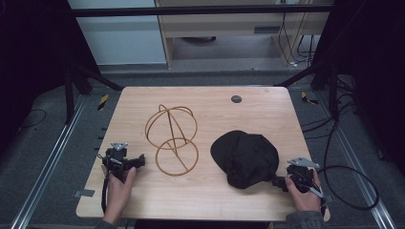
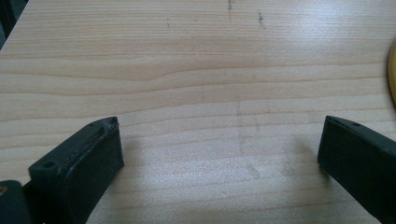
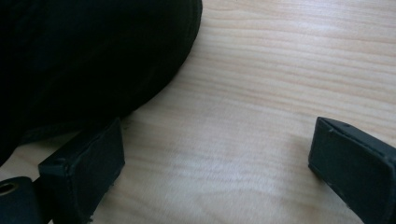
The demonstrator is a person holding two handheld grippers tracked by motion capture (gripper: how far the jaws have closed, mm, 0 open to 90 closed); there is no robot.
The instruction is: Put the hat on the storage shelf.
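A black cap [image 1: 246, 157] lies on the right half of the wooden desk [image 1: 210, 191], beside a wire stand [image 1: 171, 138] of hoops near the middle. The left tool [image 2: 219, 154] rests by the stand, jaws spread over bare wood. The right tool [image 3: 217, 154], jaws spread and holding nothing, sits at the cap's edge.

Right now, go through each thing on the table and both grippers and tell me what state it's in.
Left gripper: open, nothing between its jaws.
Right gripper: open, beside the cap's edge.
Black cap: lying on the table, not held.
Wire hat stand: lying on the table, untouched.
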